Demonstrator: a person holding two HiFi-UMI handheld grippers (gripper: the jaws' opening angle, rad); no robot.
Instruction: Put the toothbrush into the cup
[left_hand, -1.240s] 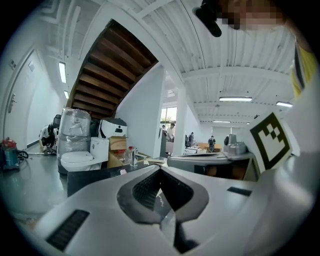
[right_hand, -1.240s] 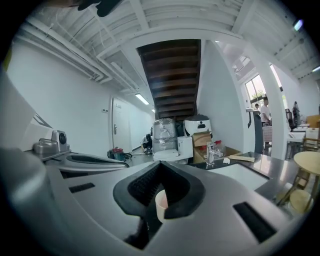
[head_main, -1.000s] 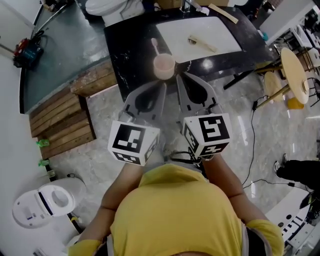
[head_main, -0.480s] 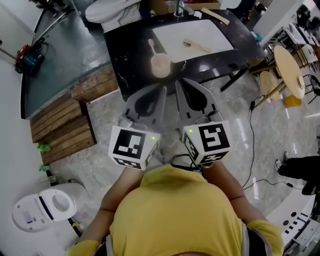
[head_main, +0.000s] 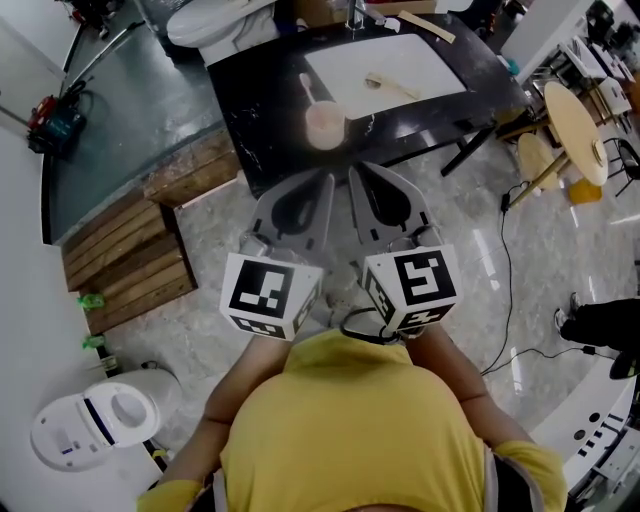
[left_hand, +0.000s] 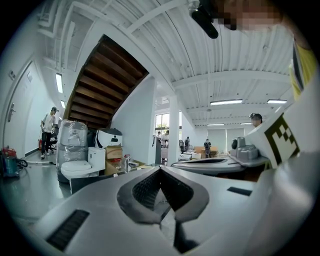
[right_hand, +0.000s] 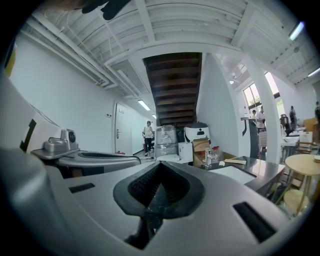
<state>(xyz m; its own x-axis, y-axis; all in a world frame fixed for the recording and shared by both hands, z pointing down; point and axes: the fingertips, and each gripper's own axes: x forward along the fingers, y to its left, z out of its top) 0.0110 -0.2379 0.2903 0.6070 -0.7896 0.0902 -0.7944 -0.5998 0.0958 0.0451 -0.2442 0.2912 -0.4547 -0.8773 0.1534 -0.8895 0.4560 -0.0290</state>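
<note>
Head view: I have both tools side by side over the stone floor (head_main: 200, 240), just short of the near edge of the dark tabletop (head_main: 260, 110). The left tool (head_main: 326, 182) and the right tool (head_main: 352, 174) both point at that edge. The pink cup (head_main: 325, 126) stands upright close to the near edge, right beyond the two tips, with its handle pointing toward the far edge. Just beside it is the near left corner of a white mat (head_main: 420, 65). The toothbrush (head_main: 392, 86) lies flat on the mat, toward the tabletop's far right, well apart from the cup and from both tools.

Left gripper view: the ribbed pads meet at their tips with nothing between them, so this tool is closed and empty. A toilet (left_hand: 75, 169) stands beyond it on the left, and the other tool sits to the right.

Right gripper view: the jaws are pressed together here too and carry nothing. The tabletop and mat show on the right, but I cannot make out the cup or toothbrush there.
</note>
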